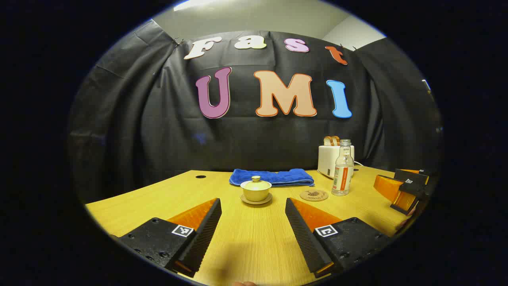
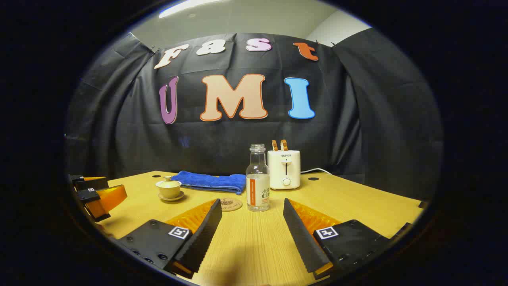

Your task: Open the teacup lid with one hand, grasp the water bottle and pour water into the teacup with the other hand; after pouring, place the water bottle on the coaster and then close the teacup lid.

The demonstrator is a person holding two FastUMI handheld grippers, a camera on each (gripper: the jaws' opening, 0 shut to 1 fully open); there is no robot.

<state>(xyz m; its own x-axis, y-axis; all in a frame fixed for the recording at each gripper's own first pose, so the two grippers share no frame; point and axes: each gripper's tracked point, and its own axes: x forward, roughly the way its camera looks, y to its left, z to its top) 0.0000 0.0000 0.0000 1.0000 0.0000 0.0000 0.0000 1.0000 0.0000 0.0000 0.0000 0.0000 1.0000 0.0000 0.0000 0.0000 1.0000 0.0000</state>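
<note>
Left gripper (image 1: 253,206) fingers apart; lidded teacup (image 1: 256,190) centred just above them. Right gripper (image 2: 252,208) fingers apart; bottle (image 2: 257,180) centred above, beside coaster (image 2: 231,204).

Both cameras sit low over the near edge of the bench (image 1: 131,198), facing the back wall. The left gripper view aims at the teacup (image 1: 256,190); the right gripper view, from farther right, centres the water bottle (image 2: 257,180). Both share cup, bottle, coaster (image 1: 314,195), blue towel (image 1: 274,177) and toaster (image 2: 283,169).

matt wood table (image 1: 254,238); clear plastic bottle (image 2: 257,180); fluffy cloth towel (image 1: 274,177).
</note>
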